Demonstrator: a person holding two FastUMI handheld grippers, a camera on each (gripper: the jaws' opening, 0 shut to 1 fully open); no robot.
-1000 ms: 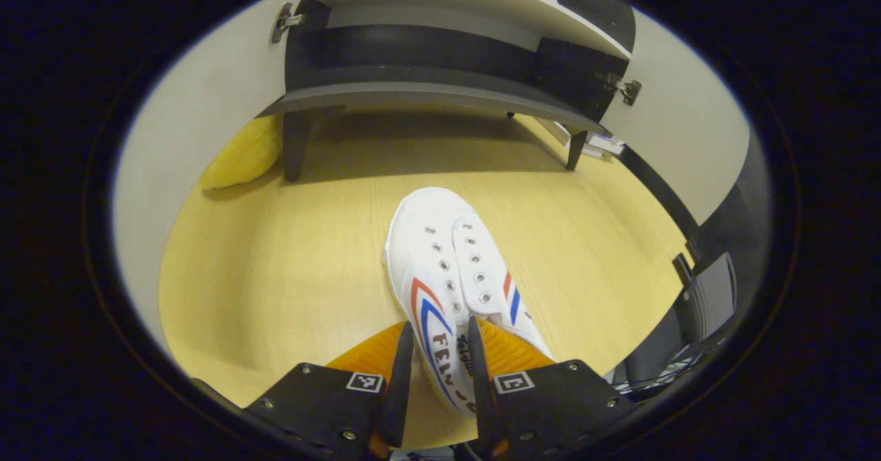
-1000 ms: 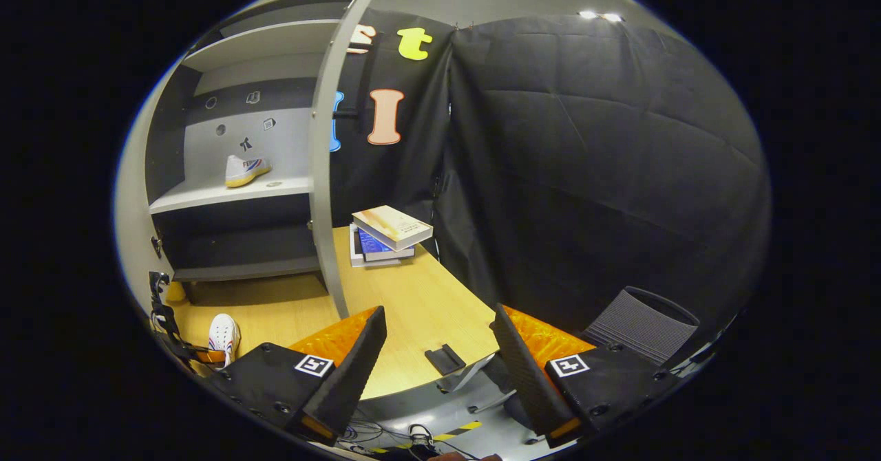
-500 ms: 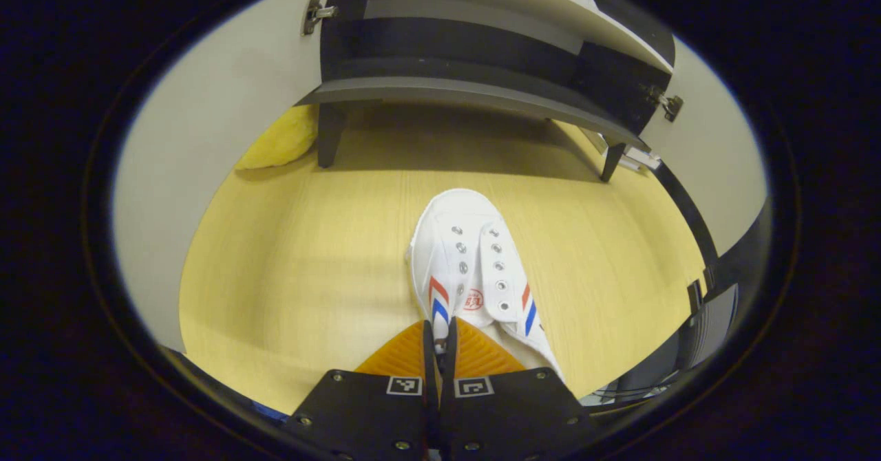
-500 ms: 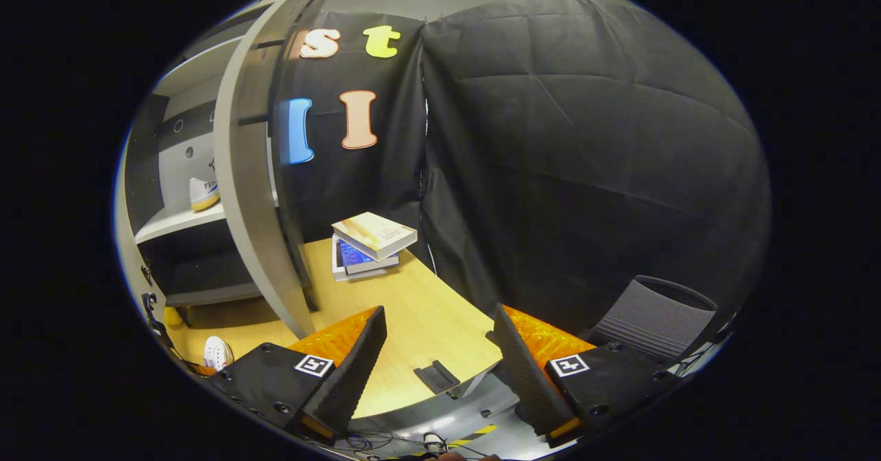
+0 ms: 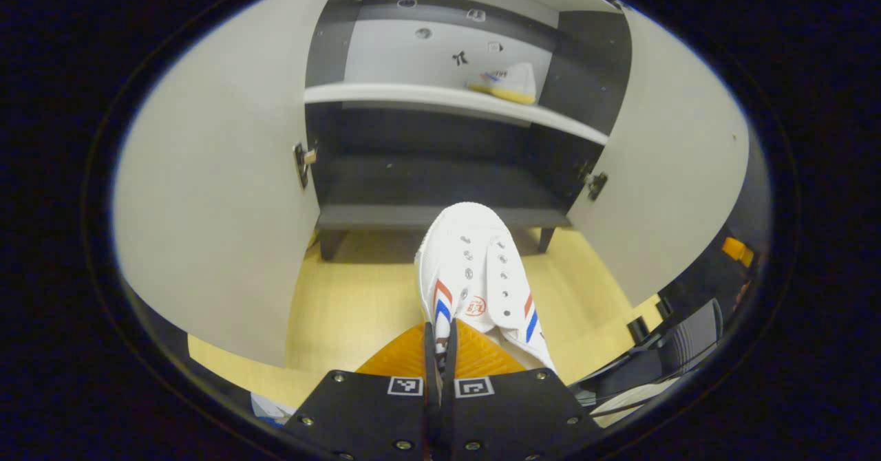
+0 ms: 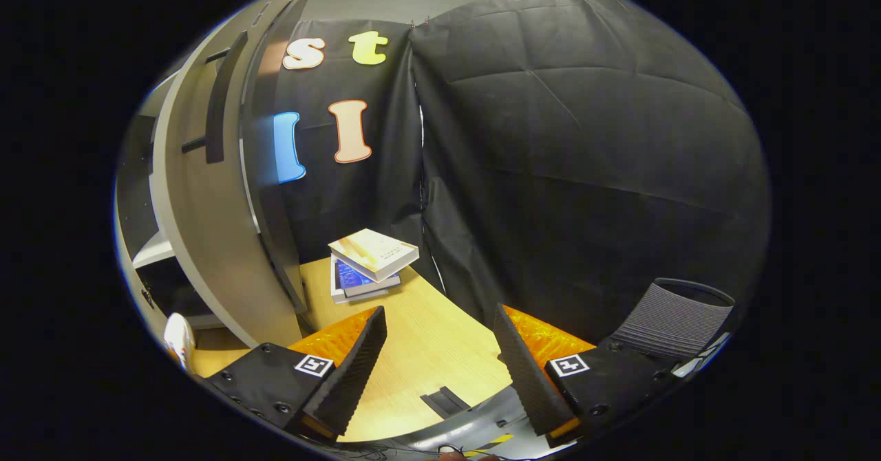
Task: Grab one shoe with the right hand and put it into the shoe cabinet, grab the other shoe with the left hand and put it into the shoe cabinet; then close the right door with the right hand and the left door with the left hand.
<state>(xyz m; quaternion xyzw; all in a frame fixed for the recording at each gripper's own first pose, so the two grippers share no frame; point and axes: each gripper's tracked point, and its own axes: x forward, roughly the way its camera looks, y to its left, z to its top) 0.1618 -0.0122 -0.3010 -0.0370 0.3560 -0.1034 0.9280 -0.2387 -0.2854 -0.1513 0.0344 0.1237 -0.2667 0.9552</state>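
Left tongs (image 5: 440,351) pinched tight on heel of white sneaker (image 5: 475,275), toe aimed at shoe cabinet (image 5: 440,172), lifted over the counter (image 5: 344,303). Both doors swung wide; second sneaker (image 5: 506,82) sitting on upper shelf (image 5: 413,96), right side. Right tongs (image 6: 437,358) spread, empty, above counter edge; book stack (image 6: 368,261) beyond, beside right door (image 6: 206,241).

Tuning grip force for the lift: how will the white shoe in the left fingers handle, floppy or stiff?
Probably floppy up top: the left gripper is shut on the thin canvas collar of the white shoe, which may crease. It looks light, with no visible sag. Held only at the heel end, the toe could swing or droop during the carry to the cabinet.
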